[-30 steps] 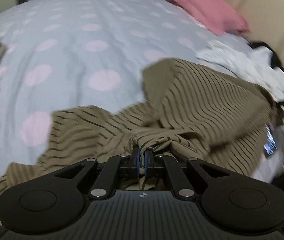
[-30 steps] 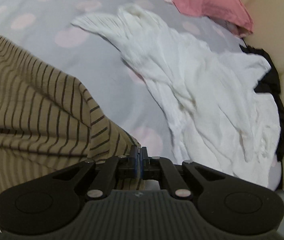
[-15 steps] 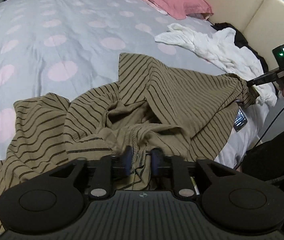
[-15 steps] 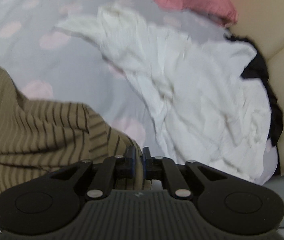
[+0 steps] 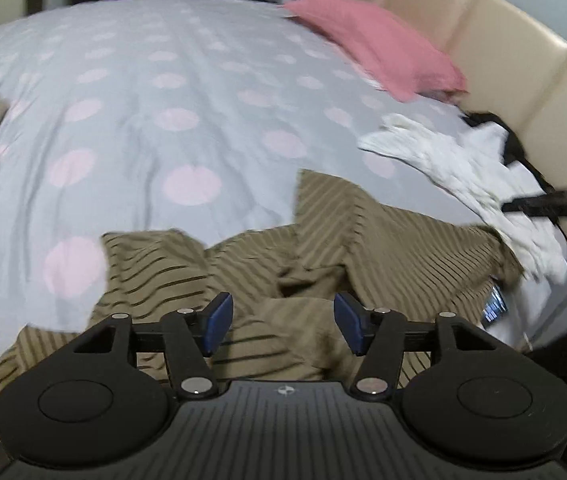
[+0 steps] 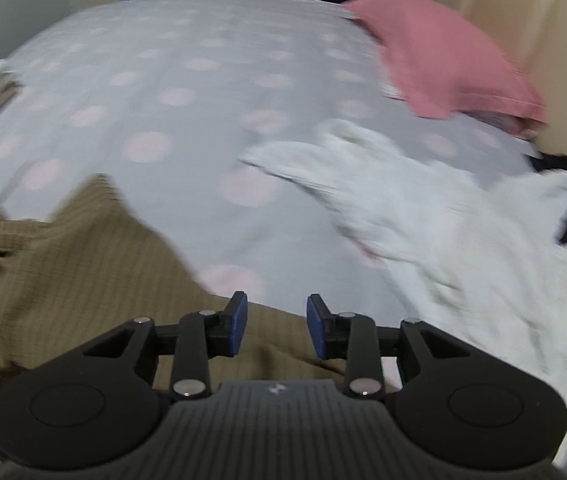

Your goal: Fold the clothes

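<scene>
While your left gripper [image 5: 282, 323] hangs above the striped olive garment [image 5: 383, 240], its jaws are spreading with nothing pinched between the blue pads. Your right gripper [image 6: 277, 326] is opening too, clear of the cloth below it. The garment lies crumpled at the near edge of the polka-dot bed [image 5: 171, 92], beside a white garment [image 6: 443, 216] and a pink pillow [image 5: 379, 48].

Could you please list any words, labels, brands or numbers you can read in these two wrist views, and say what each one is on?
No text reads clearly in either view.
Dark tag at the edge of the striped brown garment: pale print, too small and blurred to read.
Small round emblem on the left gripper's body: a mark, not letters.
Similar emblem on the right gripper's body: blurred, unreadable.
</scene>
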The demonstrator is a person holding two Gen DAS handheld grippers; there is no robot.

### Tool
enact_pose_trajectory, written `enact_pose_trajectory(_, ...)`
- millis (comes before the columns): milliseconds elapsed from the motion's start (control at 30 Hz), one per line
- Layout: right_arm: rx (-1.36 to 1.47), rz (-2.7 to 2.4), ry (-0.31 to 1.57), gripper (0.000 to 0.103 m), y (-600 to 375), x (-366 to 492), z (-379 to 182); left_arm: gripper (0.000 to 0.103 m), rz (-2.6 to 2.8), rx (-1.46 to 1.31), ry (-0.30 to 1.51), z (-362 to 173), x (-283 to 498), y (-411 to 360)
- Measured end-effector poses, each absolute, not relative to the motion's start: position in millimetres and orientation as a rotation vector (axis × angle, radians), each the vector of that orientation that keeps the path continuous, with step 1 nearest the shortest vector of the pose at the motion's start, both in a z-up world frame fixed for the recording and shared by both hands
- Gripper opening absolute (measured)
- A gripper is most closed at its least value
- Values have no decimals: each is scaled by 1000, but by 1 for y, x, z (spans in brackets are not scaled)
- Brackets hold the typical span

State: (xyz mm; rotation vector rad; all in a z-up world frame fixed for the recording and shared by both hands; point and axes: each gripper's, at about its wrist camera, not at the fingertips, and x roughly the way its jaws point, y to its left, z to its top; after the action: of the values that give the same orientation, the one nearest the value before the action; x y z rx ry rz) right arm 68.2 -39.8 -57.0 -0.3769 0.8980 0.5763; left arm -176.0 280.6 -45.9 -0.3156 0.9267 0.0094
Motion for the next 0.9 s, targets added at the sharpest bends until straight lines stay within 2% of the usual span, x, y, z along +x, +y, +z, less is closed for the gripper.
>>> enact_pose_trajectory(67, -368, 649, 908, 44, -17, 63, -55, 54, 43, -358, 954, -52, -170, 287)
enact_pose_trajectory(167, -384, 745, 916, 47, 20, 56, -52, 54, 70, -410, 1001, -64, -160, 293)
enact_pose_trajectory(267, -407, 830, 934, 49, 57, 47, -52, 50, 97, -434, 1037, -75, -153, 296)
enact_pose_trajectory(533, -485, 992, 948, 49, 139, 27, -68, 24, 123, -442, 1077, -95, -144, 300)
enact_pose_trajectory(633, -527, 1030, 957, 47, 162, 19, -81, 20, 118, -438, 1092, -101, -138, 299)
enact_pose_trajectory(900, -567, 1027, 1041, 48, 199, 19, -124, 19, 137, -431, 1155, -111, -121, 296)
